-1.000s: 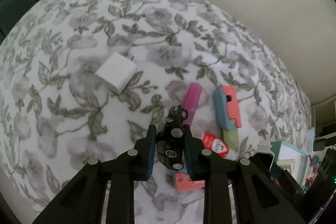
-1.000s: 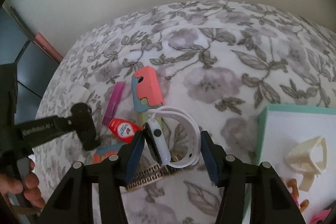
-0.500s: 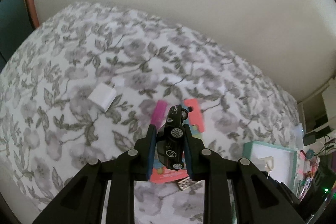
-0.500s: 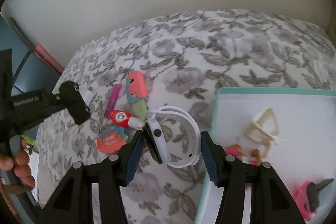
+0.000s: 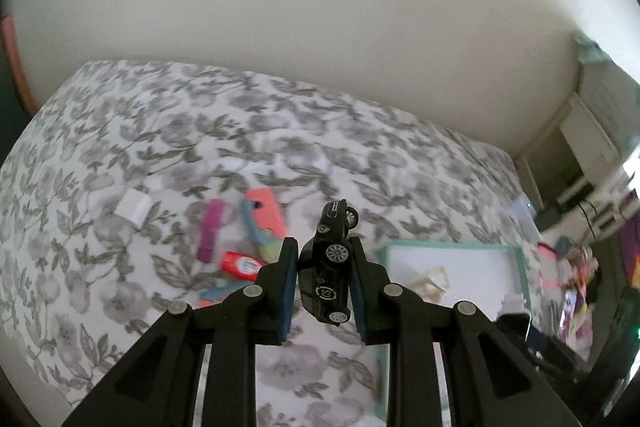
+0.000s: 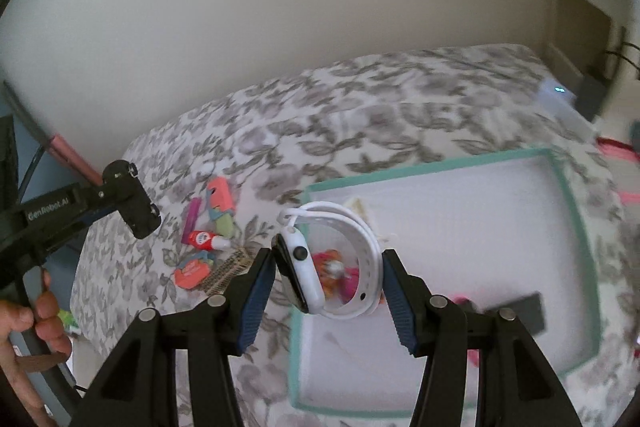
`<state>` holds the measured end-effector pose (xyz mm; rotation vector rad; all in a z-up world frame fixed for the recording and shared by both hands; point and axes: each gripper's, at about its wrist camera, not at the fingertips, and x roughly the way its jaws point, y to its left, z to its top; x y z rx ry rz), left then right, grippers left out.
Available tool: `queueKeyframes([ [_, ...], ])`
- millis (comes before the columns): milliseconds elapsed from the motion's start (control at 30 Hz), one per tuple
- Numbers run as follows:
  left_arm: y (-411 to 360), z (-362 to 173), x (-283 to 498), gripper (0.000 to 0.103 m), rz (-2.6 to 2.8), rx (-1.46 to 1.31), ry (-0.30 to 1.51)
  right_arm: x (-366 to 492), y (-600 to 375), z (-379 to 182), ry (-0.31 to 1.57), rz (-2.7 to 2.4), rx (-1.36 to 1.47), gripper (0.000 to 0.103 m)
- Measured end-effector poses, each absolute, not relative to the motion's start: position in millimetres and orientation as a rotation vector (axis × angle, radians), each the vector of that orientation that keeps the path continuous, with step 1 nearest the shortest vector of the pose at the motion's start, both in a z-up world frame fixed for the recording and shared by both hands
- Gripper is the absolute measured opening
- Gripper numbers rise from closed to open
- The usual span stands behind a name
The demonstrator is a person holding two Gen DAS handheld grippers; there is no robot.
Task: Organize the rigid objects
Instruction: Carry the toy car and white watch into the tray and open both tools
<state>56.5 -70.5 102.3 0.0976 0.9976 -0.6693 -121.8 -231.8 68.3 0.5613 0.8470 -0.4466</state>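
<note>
Both grippers have been lifted up off the bed and carried toward the box, which now fills far more of the right view than it did a second ago. The little things left on the bed, like the pink stick and the red tube, now look smaller and farther off. It can be judged that two things are on their way to be dropped in the box. The car is squeezed between the fingers of the left gripper, which are close together, with its nose poking out past the tips. The watch is held in the right gripper; its fingers are partly apart and pressed on the watch face on one side and the white band on the other. The watch hangs over the near left part of the box, above some toys already inside.
</note>
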Motion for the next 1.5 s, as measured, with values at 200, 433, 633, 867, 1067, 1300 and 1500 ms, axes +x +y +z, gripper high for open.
queueKeyframes([
  [200, -106.5, 105.4, 17.1, 0.025, -0.755, 0.203, 0.967, -170.1, -256.0, 77.5, 0.810, -0.521, 0.641, 0.057],
  [433, -138.0, 91.1, -13.1, 0.025, -0.826, 0.280, 1.008, -204.5, -280.8, 80.7, 0.816, -0.638, 0.636, 0.057],
  [633, -162.7, 67.6, -37.7, 0.025, -0.864, 0.360, 1.068, -214.9, -299.5, 64.7, 0.851, -0.677, 0.650, 0.057],
  [867, -185.5, 34.9, -58.3, 0.025, -0.902, 0.426, 1.169, -216.2, -314.5, 39.3, 0.922, -0.673, 0.657, 0.057],
  [1067, -201.1, 6.5, -72.6, 0.025, -0.909, 0.495, 1.236, -219.6, -330.5, 20.2, 0.954, -0.677, 0.701, 0.057],
  [1300, -208.2, -13.7, -74.0, 0.025, -0.857, 0.542, 1.253, -217.2, -335.6, 8.7, 0.997, -0.692, 0.688, 0.057],
  [1500, -209.8, -30.5, -71.7, 0.027, -0.808, 0.587, 1.244, -214.7, -335.9, -2.7, 1.034, -0.680, 0.702, 0.057],
])
